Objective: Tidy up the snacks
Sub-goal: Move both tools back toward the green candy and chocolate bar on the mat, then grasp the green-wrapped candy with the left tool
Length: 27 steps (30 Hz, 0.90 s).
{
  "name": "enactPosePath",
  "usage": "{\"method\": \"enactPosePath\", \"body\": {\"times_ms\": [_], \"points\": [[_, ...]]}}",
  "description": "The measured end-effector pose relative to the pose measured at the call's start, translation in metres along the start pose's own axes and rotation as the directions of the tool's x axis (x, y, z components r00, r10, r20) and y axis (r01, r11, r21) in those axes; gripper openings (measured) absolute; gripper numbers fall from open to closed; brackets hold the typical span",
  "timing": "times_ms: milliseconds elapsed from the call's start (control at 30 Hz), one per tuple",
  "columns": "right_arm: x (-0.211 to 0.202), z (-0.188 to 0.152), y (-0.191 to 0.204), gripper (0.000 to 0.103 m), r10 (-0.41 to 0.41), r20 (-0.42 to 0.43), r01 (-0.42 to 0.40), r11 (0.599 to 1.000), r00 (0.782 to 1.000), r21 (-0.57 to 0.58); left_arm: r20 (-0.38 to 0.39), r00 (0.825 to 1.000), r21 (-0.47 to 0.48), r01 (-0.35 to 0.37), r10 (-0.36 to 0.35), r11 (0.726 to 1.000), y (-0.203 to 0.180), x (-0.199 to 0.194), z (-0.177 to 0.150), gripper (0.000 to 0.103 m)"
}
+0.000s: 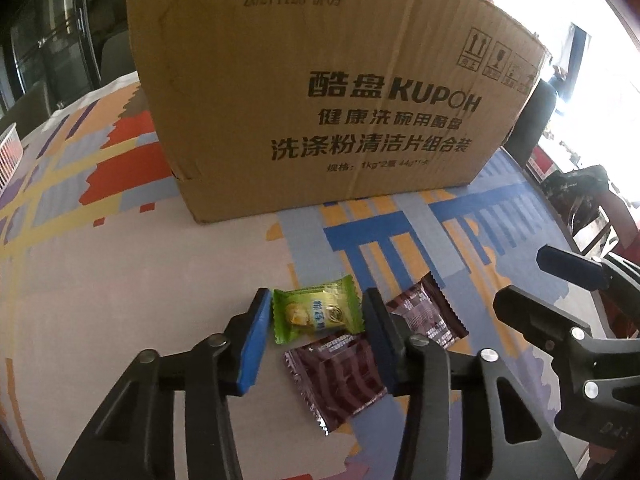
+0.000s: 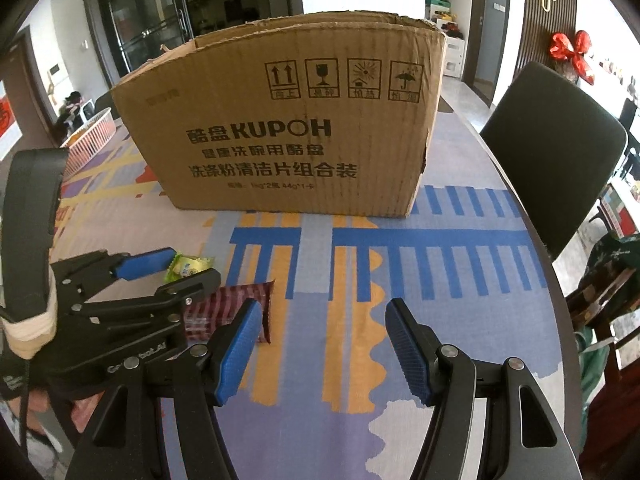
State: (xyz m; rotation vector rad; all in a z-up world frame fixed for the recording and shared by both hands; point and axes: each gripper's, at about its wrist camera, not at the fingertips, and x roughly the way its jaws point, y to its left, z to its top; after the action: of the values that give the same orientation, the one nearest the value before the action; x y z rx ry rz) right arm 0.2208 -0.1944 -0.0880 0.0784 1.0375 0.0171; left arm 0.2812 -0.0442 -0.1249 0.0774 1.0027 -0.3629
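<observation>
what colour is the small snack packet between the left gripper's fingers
Green, with a yellow picture on the small crinkle-edged snack packet; the left wrist view shows it best.

My left wrist camera sits just behind my left gripper [image 1: 316,336], looking steeply down along its fingers at the tabletop [image 1: 140,272] from close range, with the cardboard box [image 1: 320,92] filling the view ahead. My right wrist camera looks the same way past my right gripper [image 2: 324,344], tilted down, a little farther from the box [image 2: 280,128]. Both views share the box's printed face, the patterned tabletop before it, the green snack packet [image 1: 316,308] and the brown packets [image 1: 340,372]. Each camera catches the other gripper at its inner edge.
</observation>
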Motion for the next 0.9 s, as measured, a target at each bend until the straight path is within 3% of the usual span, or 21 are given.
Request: {"method": "enactPosePath", "body": {"times_ms": [167, 500, 833, 900], "points": [[0.002, 0.001, -0.001, 0.065, 0.004, -0.004, -0.004, 1.0, 1.0, 0.001, 0.002, 1.0, 0.018, 0.0, 0.0, 1.0, -0.001, 0.001, -0.002, 0.022], [0.003, 0.0, 0.007, 0.065, 0.048, -0.015, -0.048, 0.999, 0.999, -0.011, 0.036, 0.999, -0.011, 0.007, -0.006, 1.0, 0.005, -0.016, -0.006, 0.018], [0.008, -0.003, 0.028, 0.065, 0.143, -0.05, -0.145, 0.988, 0.988, -0.049, 0.087, 0.993, -0.062, -0.069, 0.074, 0.996, 0.022, -0.059, -0.03, 0.018], [0.013, -0.003, 0.036, 0.081, 0.166, -0.074, -0.171, 0.983, 0.983, -0.072, 0.093, 0.992, -0.081, -0.074, 0.081, 0.994, 0.028, -0.066, -0.035, 0.018]]}}
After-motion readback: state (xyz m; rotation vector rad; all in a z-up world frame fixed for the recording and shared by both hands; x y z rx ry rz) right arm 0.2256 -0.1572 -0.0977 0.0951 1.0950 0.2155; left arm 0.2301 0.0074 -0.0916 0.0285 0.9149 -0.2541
